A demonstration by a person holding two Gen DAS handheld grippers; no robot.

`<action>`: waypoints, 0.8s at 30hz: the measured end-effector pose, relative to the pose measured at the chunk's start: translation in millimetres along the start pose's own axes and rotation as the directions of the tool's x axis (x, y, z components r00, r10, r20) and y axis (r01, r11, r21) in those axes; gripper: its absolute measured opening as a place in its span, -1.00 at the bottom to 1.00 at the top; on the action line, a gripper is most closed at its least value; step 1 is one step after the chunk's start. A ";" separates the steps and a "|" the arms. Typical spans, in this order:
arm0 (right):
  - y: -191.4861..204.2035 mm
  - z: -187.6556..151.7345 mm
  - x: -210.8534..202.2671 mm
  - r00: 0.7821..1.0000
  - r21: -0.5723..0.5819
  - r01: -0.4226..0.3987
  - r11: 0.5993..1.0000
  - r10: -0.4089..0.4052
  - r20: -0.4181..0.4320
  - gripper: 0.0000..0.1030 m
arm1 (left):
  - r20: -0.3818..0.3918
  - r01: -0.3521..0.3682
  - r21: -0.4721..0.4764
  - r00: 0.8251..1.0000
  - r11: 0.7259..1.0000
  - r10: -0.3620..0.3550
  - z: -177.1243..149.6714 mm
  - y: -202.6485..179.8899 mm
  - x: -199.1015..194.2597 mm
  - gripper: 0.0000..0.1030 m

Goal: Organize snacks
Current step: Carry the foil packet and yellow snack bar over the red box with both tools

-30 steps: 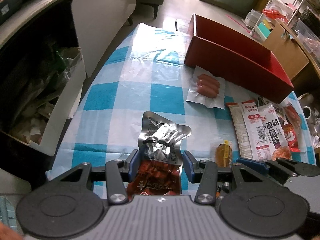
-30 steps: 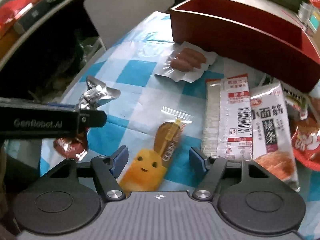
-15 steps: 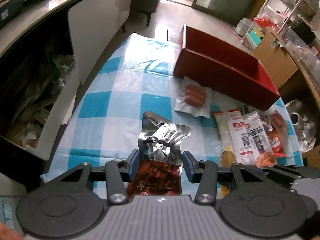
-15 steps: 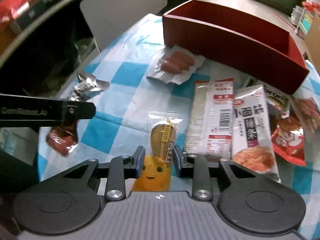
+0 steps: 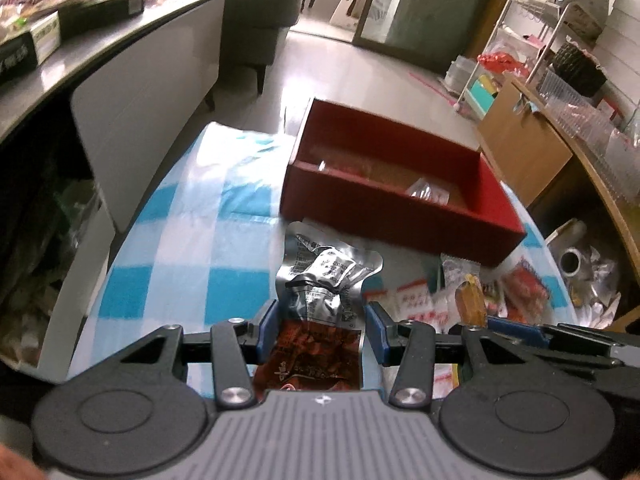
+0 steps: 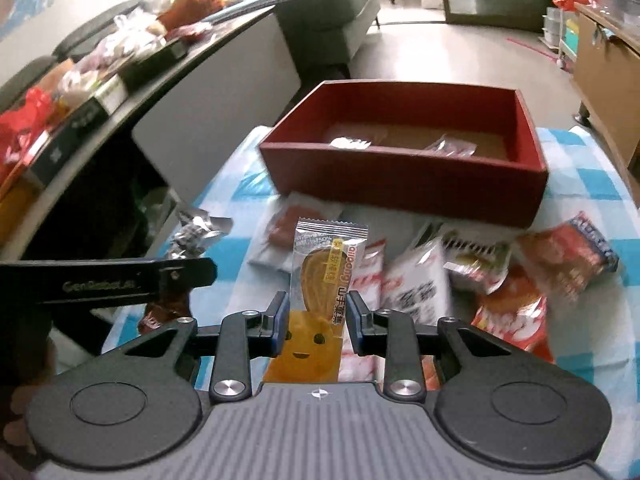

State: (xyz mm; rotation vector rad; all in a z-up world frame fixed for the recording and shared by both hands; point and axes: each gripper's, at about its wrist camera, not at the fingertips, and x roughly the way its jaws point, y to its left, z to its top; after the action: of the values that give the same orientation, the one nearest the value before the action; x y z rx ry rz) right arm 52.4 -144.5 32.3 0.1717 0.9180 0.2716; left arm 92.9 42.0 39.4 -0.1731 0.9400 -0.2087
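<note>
- Left gripper (image 5: 320, 330): jaws drawn in on a silver foil snack pouch (image 5: 320, 284), pads pressing its sides near the red printed lower end; the crumpled silver top stands up free ahead of the fingers, so the pouch hangs clear of the blue-checked tablecloth (image 5: 192, 240) for carrying.
- Right gripper (image 6: 316, 322): jaws nearly closed on a clear-wrapped biscuit packet (image 6: 320, 280) with a yellow cartoon face; it is pinched low, leaving the sealed top edge upright and unobstructed.
- Red box (image 6: 400, 168): open-topped, at the far side of the table, beyond both held snacks; a few clear-wrapped items already lie on its floor, which marks it as the likely collecting place.
- Loose snack packets (image 6: 500, 280): scattered on the cloth just before the box's near wall, not yet sorted; a vacuum-packed sausage pack (image 6: 280, 232) lies among them.
- Judged step: both snacks are lifted and face the box, so each needs to clear the near wall before release.
</note>
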 end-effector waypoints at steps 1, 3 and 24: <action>-3.4 5.1 -0.6 1.000 0.007 -0.002 1.000 0.002 0.013 -0.27 | 0.006 0.000 0.005 1.000 1.000 0.000 4.4 -2.9 2.2 -0.22; -7.6 14.3 -1.7 0.999 0.009 -0.001 1.000 0.001 0.037 -0.27 | 0.016 -0.002 0.014 1.000 1.000 0.002 12.6 -8.4 7.5 -0.22; -47.9 83.9 17.2 0.991 0.033 0.033 0.999 -0.037 0.130 -0.27 | 0.091 -0.045 0.129 0.995 0.991 0.033 76.7 -61.2 58.4 -0.22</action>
State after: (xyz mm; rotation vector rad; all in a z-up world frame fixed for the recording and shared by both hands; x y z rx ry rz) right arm 137.1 -187.4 56.8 0.1998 0.7951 0.2112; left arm 182.5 -27.5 52.7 -0.0422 0.8376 -0.2241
